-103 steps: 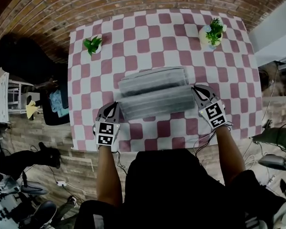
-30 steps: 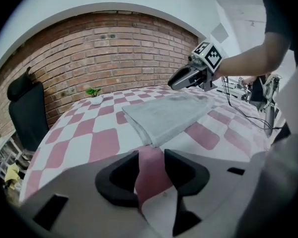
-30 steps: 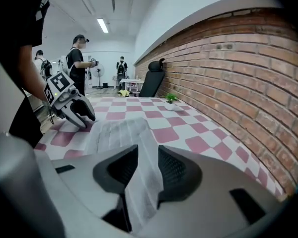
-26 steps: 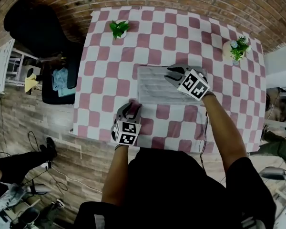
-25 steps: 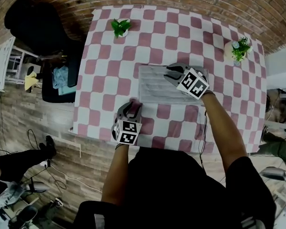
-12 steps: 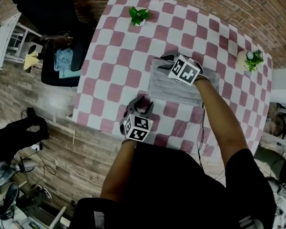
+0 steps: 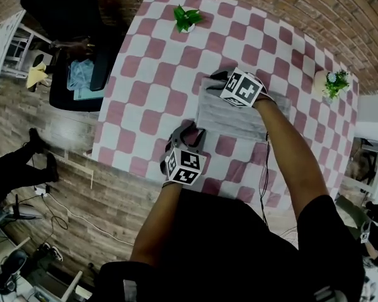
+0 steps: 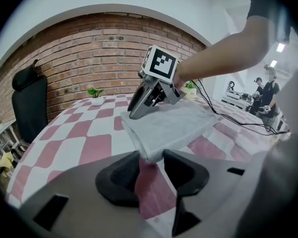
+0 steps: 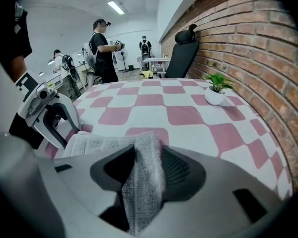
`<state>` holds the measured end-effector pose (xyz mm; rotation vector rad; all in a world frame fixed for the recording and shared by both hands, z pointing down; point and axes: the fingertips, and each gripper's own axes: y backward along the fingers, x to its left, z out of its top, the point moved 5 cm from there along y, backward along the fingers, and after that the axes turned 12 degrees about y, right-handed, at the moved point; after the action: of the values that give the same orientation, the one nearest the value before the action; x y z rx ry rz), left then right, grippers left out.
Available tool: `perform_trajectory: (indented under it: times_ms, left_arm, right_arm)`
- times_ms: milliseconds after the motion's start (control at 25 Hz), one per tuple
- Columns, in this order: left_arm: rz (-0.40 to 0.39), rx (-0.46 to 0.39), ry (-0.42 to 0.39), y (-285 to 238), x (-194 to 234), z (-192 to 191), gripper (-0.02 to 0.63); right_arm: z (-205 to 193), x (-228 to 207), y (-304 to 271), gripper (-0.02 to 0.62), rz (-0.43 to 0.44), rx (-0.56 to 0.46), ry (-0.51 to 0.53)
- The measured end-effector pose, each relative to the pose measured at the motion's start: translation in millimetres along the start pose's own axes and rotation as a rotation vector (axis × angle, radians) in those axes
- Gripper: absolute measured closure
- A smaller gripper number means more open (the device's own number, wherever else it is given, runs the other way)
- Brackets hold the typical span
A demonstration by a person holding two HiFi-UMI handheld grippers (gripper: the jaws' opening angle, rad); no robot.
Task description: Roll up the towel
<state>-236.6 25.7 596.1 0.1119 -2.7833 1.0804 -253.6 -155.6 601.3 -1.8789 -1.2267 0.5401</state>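
Pinching towel (image 7: pixel 223 115): right claw (image 9: pixel 148 151) just widened, left claw (image 8: pixel 150 157) just narrowed.

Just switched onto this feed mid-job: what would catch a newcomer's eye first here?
The grey towel stands out, folded flat on the pink-checked table, with both tools at its left end in the head view. The right hand-held gripper grips the far corner, its jaws having just opened a little around the cloth; the left hand-held gripper has just closed further on the near corner.
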Motion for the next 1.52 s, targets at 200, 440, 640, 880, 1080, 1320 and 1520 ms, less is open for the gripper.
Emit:
perform_trajectory:
  times_ms: [200, 440, 640, 880, 1080, 1320, 1520]
  left_arm:
    - [0.018, 0.008, -0.054, -4.8, -1.6, -1.3, 0.572]
    - [-0.011, 0.012, -0.065, -3.5, 0.4, -1.2, 0.598]
    - [-0.02, 0.02, -0.112, -3.9, 5.8, 2.4, 0.6]
    - [-0.027, 0.07, -0.252, -10.6, 21.5, 14.7, 0.6]
    - [-0.037, 0.119, -0.401, -25.1, 47.9, 33.0, 0.6]
    - [-0.076, 0.191, -0.683, -64.6, 73.3, 71.9, 0.6]
    - [-0.08, 0.209, -0.944, -114.3, 70.2, 119.9, 0.6]
  right_arm:
    - [-2.8, 1.2, -1.6, 0.473, 0.044, -0.02, -0.046]
    - [-1.8, 3.4, -0.5, 0.51, 0.052, -0.009, -0.026]
    - [-1.9, 4.0, 5.4, 0.555, 0.028, 0.024, 0.033]
    - [-10.3, -7.6, 11.5, 0.556, 0.019, 0.025, -0.002]
    - [-16.2, -23.8, 15.2, 0.557, -0.001, 0.045, -0.004]
    - [-39.9, -47.6, 30.0, 0.557, -0.063, 0.068, -0.059]
    - [-78.6, -67.1, 57.7, 0.557, -0.152, 0.092, -0.14]
